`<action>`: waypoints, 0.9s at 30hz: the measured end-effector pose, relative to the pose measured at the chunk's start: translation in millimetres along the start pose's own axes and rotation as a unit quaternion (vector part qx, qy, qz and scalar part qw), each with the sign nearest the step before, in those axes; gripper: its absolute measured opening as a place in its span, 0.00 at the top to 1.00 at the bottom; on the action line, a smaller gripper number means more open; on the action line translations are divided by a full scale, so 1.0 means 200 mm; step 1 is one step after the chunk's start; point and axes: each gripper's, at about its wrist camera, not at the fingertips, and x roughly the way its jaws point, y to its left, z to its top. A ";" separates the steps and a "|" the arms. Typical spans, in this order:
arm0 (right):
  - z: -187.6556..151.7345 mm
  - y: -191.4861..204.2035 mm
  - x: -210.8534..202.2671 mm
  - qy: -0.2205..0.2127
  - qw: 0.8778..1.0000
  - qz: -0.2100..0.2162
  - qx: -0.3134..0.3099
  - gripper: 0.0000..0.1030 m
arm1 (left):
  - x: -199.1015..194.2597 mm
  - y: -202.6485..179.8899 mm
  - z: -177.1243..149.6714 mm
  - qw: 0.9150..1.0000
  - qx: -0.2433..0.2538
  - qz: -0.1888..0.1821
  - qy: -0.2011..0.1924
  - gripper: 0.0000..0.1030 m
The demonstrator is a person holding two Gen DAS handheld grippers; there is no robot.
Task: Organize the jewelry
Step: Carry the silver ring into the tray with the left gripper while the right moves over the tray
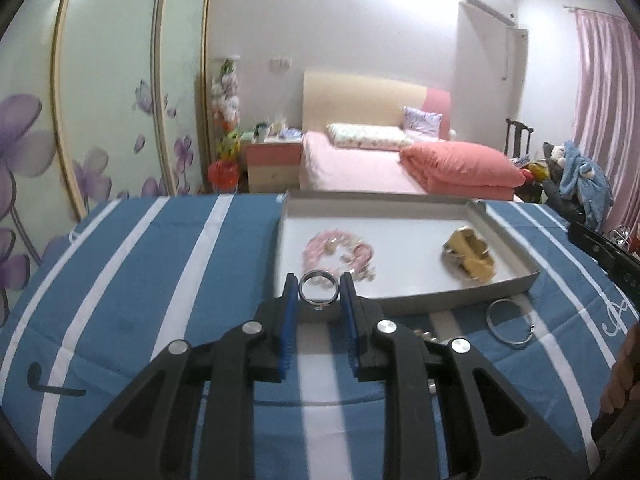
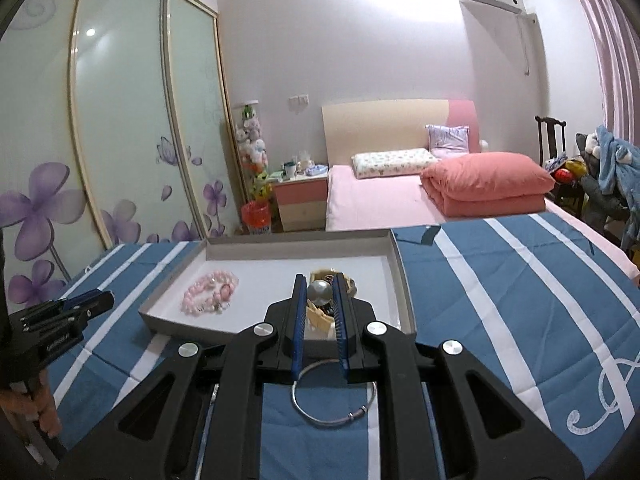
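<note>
Left tongs (image 1: 320,280) clamp a silver ring (image 1: 319,291), right tongs (image 2: 320,280) a pearl (image 2: 320,291); both likely next go into the grey tray (image 1: 460,294).

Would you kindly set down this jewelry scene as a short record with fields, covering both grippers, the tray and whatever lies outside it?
left gripper: shut on a silver metal ring
right gripper: shut on a round pearl-like bead
tray: shallow grey cardboard box lid with a white floor, on the blue-and-white striped cloth
in tray: pink beaded bracelets; a cream-gold hair clip
outside tray: thin silver wire bangle on the cloth, before the tray's near wall
</note>
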 end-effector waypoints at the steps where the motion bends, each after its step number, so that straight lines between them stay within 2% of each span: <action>1: 0.00 0.01 0.00 -0.002 1.000 0.001 -0.001 0.86 | -0.01 -0.03 0.01 1.000 0.004 -0.001 -0.005 0.79; 4: 0.01 0.03 -0.01 -0.010 1.000 -0.001 -0.009 0.86 | -0.02 -0.09 0.02 1.000 0.013 -0.002 -0.016 0.79; 17: 0.06 0.05 -0.01 -0.028 0.999 0.003 -0.018 0.86 | 0.00 -0.14 0.06 0.999 0.026 -0.013 -0.025 0.79; 27: 0.15 0.02 0.13 -0.042 0.999 0.001 -0.016 0.86 | 0.16 -0.16 0.16 0.999 0.022 -0.020 -0.023 0.79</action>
